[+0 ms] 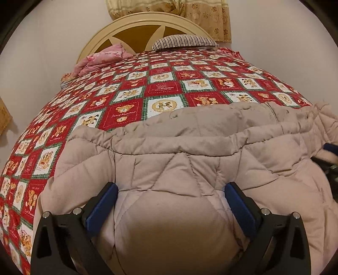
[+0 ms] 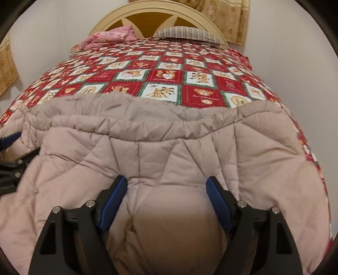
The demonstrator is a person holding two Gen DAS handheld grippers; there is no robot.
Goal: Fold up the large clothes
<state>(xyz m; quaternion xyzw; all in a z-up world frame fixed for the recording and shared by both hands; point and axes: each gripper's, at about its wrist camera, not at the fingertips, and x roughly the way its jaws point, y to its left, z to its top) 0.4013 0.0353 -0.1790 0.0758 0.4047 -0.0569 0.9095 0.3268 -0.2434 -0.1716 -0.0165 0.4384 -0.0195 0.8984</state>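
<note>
A large puffy beige quilted coat lies spread across the near end of the bed, with a gathered seam running across it. In the left wrist view my left gripper stands open and wide, low over the coat, a padded bulge of fabric rising between its blue pads. The right wrist view shows the same coat. There my right gripper is open too, with a bulge of coat between its blue pads. Each gripper shows at the other view's edge: right gripper, left gripper.
The bed carries a red and white teddy-bear quilt. At its head lie a folded pink blanket and a striped pillow against a cream headboard. Pale walls flank the bed, and patterned curtains hang behind.
</note>
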